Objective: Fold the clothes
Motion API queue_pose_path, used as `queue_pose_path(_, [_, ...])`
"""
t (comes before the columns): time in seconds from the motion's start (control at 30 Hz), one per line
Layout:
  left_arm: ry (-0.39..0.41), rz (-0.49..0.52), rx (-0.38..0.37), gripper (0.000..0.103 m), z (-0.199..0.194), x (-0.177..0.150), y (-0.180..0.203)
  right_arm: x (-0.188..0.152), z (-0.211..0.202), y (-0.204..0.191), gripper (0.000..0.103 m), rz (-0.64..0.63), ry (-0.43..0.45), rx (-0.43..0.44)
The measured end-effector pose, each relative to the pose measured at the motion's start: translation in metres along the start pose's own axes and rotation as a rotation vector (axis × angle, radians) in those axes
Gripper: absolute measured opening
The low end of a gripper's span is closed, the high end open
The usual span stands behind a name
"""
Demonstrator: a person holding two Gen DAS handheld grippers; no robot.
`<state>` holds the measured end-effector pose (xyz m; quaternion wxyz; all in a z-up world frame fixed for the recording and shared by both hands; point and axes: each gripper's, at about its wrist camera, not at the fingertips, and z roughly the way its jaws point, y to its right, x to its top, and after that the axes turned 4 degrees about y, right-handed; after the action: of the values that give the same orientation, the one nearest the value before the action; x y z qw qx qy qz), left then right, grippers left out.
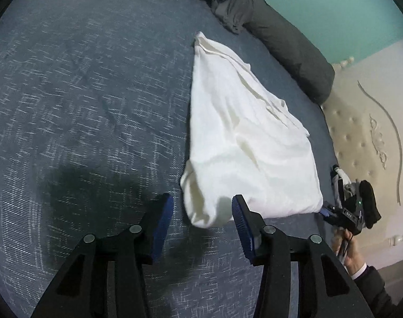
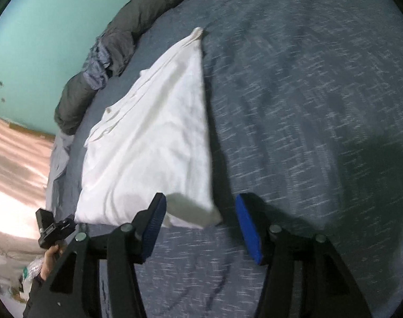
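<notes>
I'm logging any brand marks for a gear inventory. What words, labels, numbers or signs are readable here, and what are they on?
Nothing reads for certain.
Small white lettering on the right tongs, on the black body behind them as seen from the left wrist: too small and blurred to read.
White garment, blue bedcover, dark bolster, headboard: no text, only a carved ornament.

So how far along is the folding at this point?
Done: the white cloth garment lies folded over on the blue woven bedcover. In hand: nothing; left gripper and right gripper are open at its near corners. Left: further folds, plus the crumpled grey clothes beyond.
</notes>
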<state>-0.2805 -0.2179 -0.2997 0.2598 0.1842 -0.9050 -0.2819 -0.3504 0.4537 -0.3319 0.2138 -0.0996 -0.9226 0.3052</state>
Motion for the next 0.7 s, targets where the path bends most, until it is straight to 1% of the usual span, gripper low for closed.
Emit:
queue_pose_path(0.1, [-0.011, 0.001, 0.002, 0.049, 0.007, -0.001, -0.001, -0.004, 0.009, -0.005, 0.056, -0.046, -0.033, -0.032])
queue_pose_path(0.17, [-0.013, 0.007, 0.002, 0.048, 0.010, -0.003, -0.001, -0.006, 0.010, -0.009, 0.056, -0.076, -0.029, -0.037])
queue_pose_path(0.2, [-0.014, 0.012, 0.003, 0.042, 0.011, -0.003, -0.001, -0.007, 0.010, -0.011, 0.055, -0.088, -0.026, -0.032])
queue_pose_path(0.23, [-0.015, 0.018, 0.004, 0.037, 0.012, -0.003, 0.000, -0.009, 0.010, -0.011, 0.053, -0.092, -0.025, -0.026])
queue_pose_path(0.27, [-0.016, 0.023, 0.005, 0.026, 0.013, -0.004, 0.000, -0.010, 0.011, -0.011, 0.044, -0.097, -0.027, -0.029])
queue_pose_path(0.3, [-0.017, 0.028, 0.006, 0.016, 0.015, -0.004, 0.001, -0.010, 0.013, -0.012, 0.039, -0.106, -0.035, -0.037])
queue_pose_path(0.33, [-0.019, 0.034, 0.006, 0.012, 0.016, -0.005, 0.001, -0.011, 0.016, -0.012, 0.034, -0.114, -0.042, -0.045])
queue_pose_path(0.4, [-0.022, 0.048, 0.002, 0.006, 0.016, -0.005, 0.004, -0.012, 0.019, -0.013, 0.020, -0.126, -0.051, -0.050])
queue_pose_path(0.43, [-0.019, 0.056, 0.004, 0.005, 0.015, -0.004, 0.007, -0.013, 0.020, -0.013, 0.011, -0.131, -0.055, -0.047])
queue_pose_path(0.47, [-0.015, 0.063, 0.006, 0.005, 0.013, -0.004, 0.009, -0.014, 0.020, -0.015, 0.008, -0.142, -0.054, -0.049])
queue_pose_path(0.53, [-0.008, 0.078, 0.009, 0.004, 0.010, -0.002, 0.014, -0.014, 0.020, -0.021, 0.006, -0.163, -0.043, -0.049])
queue_pose_path(0.7, [-0.009, 0.116, 0.033, 0.004, -0.008, 0.006, 0.024, -0.007, 0.001, -0.035, 0.006, -0.194, -0.014, -0.031])
